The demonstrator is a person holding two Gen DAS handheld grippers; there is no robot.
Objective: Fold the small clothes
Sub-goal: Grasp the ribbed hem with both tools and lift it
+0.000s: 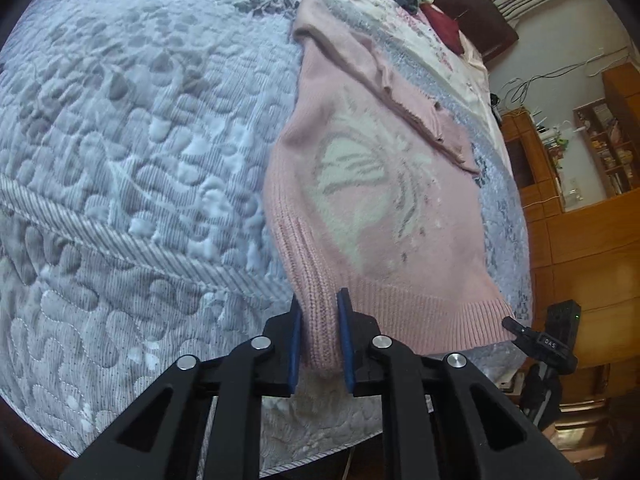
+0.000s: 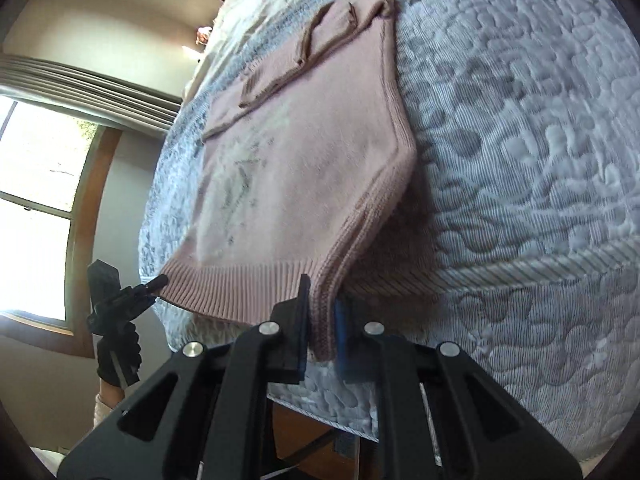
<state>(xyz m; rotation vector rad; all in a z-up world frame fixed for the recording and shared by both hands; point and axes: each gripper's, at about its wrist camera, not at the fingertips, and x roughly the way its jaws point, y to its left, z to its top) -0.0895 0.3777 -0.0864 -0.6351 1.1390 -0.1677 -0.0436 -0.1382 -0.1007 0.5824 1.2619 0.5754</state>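
Both grippers pinching the pink sweater's hem corners

Left gripper [image 1: 320, 340] and right gripper [image 2: 322, 324] are each clamped on the ribbed hem at 6 o'clock; the sweater [image 1: 384, 208] lies flat on the quilted bedspread [image 1: 132, 152], stretching toward 12.

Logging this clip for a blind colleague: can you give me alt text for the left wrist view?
The left gripper is shut on a ribbed hem corner of a pink knitted sweater with a white butterfly motif, spread over a grey-white quilted bedspread. The right gripper meets the hem's opposite corner; wooden cabinets stand behind.
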